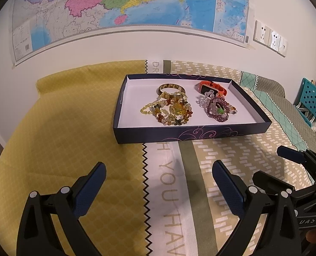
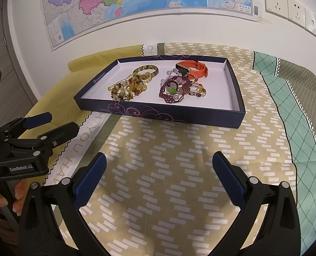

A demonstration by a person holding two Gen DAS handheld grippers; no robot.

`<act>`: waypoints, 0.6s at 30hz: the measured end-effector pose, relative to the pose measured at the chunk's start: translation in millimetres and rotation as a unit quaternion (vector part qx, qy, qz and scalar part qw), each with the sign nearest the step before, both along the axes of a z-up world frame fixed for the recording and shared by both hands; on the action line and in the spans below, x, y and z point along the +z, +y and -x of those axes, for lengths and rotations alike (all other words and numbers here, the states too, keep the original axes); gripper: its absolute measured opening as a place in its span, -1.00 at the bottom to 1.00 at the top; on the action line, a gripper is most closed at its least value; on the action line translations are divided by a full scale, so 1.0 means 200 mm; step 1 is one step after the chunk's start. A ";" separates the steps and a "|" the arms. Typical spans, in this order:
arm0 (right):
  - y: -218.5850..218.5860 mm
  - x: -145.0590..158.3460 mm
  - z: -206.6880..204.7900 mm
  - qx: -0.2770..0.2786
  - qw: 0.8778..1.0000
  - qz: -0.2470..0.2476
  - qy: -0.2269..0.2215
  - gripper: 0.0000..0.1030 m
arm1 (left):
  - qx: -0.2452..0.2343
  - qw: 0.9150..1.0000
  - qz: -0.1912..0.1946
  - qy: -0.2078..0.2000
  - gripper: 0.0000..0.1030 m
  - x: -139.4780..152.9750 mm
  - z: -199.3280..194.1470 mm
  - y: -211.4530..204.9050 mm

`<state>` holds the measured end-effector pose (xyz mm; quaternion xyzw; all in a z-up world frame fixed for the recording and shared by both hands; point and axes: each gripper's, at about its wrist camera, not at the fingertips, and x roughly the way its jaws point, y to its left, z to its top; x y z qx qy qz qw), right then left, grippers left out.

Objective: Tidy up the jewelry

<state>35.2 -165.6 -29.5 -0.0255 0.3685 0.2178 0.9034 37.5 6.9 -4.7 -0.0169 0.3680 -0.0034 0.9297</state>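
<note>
A dark blue box lid with a white inside [image 1: 200, 133] [image 2: 158, 112] lies on the cloth. In it are a yellow-amber bead pile [image 1: 170, 111] [image 2: 126, 89], a brown bangle [image 1: 171, 88] [image 2: 146, 70], purple and clear bead bracelets [image 1: 218, 108] [image 2: 177, 87], and an orange-strap watch [image 1: 214, 88] [image 2: 192, 68]. My left gripper [image 1: 159, 168] [image 2: 57, 120] is open and empty, short of the lid's front wall. My right gripper [image 2: 159, 157] is open and empty in front of the lid; one of its fingers [image 1: 290, 152] shows at the right of the left wrist view.
Patterned cloth covers the surface: yellow [image 1: 62, 138] at left, beige with white dashes [image 2: 179, 170] in the middle, teal [image 2: 302, 128] at right. A wall with a map [image 1: 126, 6] and sockets [image 2: 285, 6] stands behind. A teal perforated chair [image 1: 313, 98] is at far right.
</note>
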 end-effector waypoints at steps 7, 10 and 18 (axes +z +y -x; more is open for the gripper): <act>0.00 0.00 0.00 0.000 1.000 0.000 0.000 0.91 | -0.001 1.000 0.000 0.001 0.87 0.00 0.00 0.00; 0.00 0.00 0.00 0.000 1.000 0.000 0.000 0.91 | 0.000 1.000 0.000 0.001 0.87 0.00 0.00 0.00; 0.00 0.00 0.00 0.000 1.000 0.000 0.001 0.91 | -0.001 1.000 0.000 0.002 0.87 0.00 0.00 0.00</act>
